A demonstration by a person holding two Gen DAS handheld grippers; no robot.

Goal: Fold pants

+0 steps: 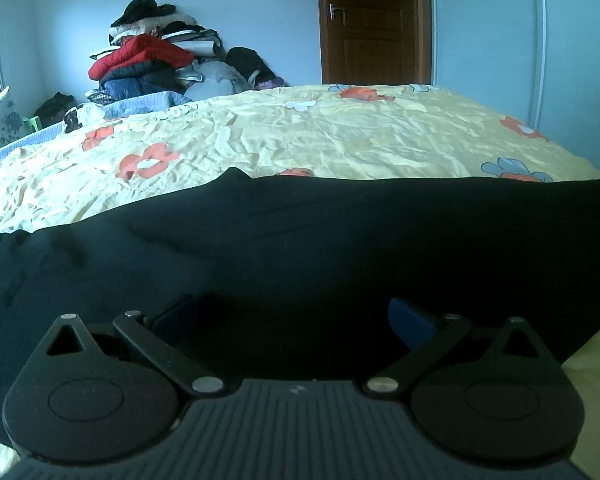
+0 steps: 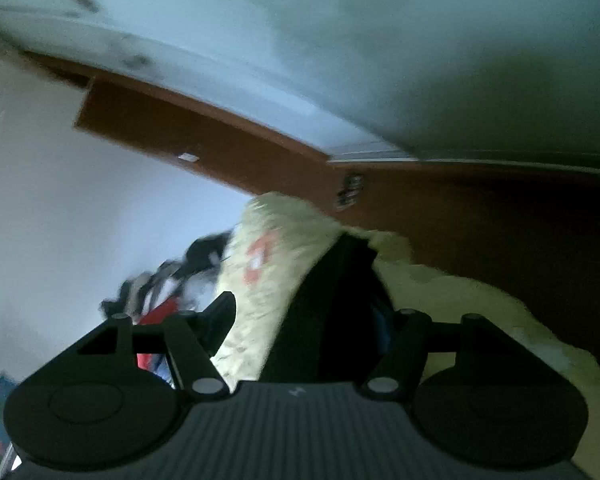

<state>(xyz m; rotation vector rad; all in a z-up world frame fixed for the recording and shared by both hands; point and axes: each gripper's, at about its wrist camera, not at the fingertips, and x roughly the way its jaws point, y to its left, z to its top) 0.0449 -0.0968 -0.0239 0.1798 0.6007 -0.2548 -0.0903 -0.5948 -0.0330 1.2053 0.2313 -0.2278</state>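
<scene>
Left gripper (image 1: 294, 316) jaws spread wide, nothing clamped, black pants (image 1: 300, 248) lying flat under and ahead of them. Pants stretch across the near edge of the bed's yellow flowered sheet (image 1: 300, 132). Right gripper (image 2: 304, 320) rolled sideways, view blurred; jaws part open, black pants fabric between them by the right finger, can't tell if pads press it. Clothes pile (image 1: 152, 60) by far wall, brown door (image 1: 374, 20) behind.
</scene>
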